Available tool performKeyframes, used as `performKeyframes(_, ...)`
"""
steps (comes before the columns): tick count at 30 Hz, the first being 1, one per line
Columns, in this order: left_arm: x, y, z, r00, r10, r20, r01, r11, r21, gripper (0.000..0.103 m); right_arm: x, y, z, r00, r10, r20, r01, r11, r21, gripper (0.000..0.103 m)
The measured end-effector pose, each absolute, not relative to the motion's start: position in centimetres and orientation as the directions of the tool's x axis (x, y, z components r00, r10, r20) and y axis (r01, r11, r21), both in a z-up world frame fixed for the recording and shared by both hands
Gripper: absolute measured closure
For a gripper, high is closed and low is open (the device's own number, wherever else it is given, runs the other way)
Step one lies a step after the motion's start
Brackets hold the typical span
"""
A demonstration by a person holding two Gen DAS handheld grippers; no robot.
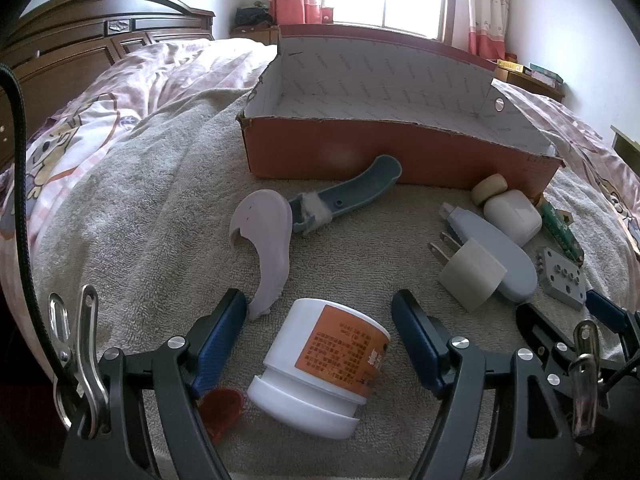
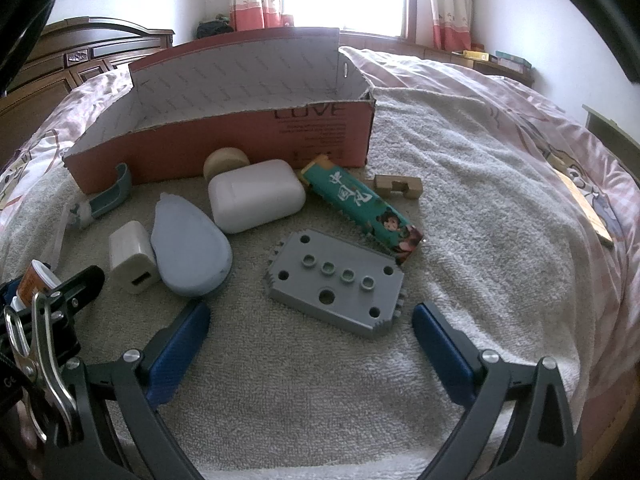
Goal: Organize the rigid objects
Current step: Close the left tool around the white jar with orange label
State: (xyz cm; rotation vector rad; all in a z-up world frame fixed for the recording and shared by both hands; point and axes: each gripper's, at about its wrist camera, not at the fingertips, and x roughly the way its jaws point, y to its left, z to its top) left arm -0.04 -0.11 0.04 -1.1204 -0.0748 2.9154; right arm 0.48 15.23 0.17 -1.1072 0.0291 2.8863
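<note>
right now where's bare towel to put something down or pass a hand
Free: the towel right of the green pack and grey plate, and the stretch left of the lilac piece. The box looks empty inside. Crowded: along the box front, from the white case and charger to the jar.
</note>
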Motion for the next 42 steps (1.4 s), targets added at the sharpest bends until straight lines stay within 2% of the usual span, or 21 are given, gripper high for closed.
performKeyframes(27,0.0,-0.2,-0.1,-0.742,0.033,-0.669,0.004,-0.999,-0.053,0.026,0.2,15.4,0.1,-0.744,0.036,-0.667,-0.051,-0.999,0.004,0.0)
performKeyframes(42,1.4,-1.2,0.5,-0.686,0.093,-0.722,-0.063,-0.996,-0.068,0.026,0.8,15.8,0.1,-0.687,-0.04,-0.726,0.071,-0.997,-0.013,0.0)
